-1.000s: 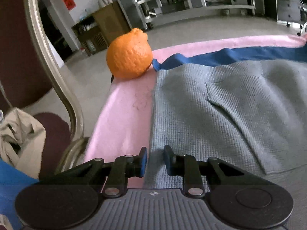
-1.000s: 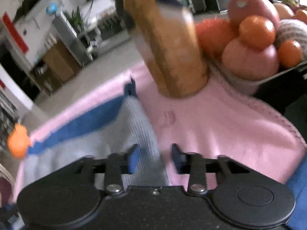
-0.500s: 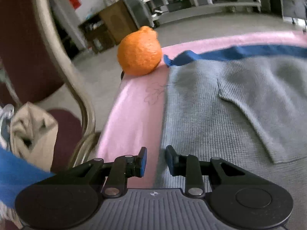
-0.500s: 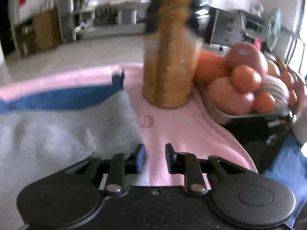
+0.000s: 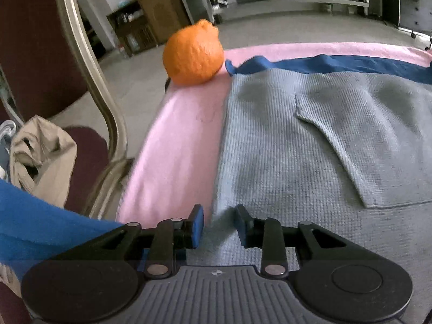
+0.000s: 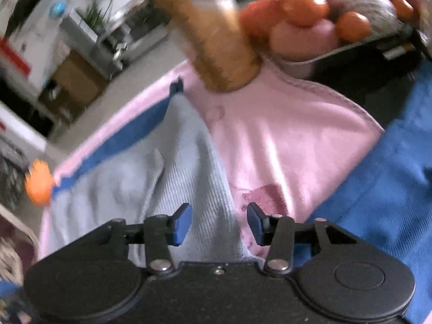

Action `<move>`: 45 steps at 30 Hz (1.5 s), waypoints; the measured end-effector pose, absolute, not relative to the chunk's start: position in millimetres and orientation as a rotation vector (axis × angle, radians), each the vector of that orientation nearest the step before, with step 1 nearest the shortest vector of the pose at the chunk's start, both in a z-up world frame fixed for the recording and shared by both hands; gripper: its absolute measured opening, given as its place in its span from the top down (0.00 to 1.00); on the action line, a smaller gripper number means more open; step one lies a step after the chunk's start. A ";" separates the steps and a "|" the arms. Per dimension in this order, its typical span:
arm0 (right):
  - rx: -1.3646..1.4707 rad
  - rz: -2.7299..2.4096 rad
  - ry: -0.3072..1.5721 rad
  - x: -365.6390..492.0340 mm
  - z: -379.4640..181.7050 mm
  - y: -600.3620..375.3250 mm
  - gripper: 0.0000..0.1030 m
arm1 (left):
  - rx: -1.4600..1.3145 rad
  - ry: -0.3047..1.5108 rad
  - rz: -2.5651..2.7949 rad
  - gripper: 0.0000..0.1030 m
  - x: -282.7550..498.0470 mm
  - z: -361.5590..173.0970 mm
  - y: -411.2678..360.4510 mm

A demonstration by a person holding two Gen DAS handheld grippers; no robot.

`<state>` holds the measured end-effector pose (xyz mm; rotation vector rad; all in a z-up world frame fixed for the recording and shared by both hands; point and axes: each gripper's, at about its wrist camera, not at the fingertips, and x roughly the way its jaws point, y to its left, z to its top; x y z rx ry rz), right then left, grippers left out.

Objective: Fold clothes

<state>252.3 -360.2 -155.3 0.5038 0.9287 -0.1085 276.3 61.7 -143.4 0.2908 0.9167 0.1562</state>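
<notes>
Both grippers' fingers have spread since half a second ago: the left gripper point(image 5: 217, 222) straddles the knit's point(image 5: 310, 140) left edge, the right gripper point(image 6: 219, 222) its right edge. Grey and partly folded, the knit lies on the pink counter point(image 5: 175, 145). Whether lifting or releasing, both sides should move evenly, keeping edges aligned.

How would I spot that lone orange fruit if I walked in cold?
Find the pink cloth with the grey knit garment spread on it. At its far corner beside the chair, just past the garment's blue edge, sits the orange: alone, bumpy-skinned with a knobby top.
</notes>
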 end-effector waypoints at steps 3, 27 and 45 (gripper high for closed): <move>0.225 -0.192 0.948 256.9 -150.6 -328.8 0.95 | 0.317 0.915 0.164 0.70 275.9 -146.0 57.9; 0.739 0.032 0.911 217.4 -145.2 -330.1 0.73 | -0.003 0.953 0.091 0.63 244.2 -141.1 63.6; 0.796 -0.070 0.746 107.3 -88.8 -372.8 0.60 | -0.067 0.852 0.153 0.78 127.4 -89.6 96.5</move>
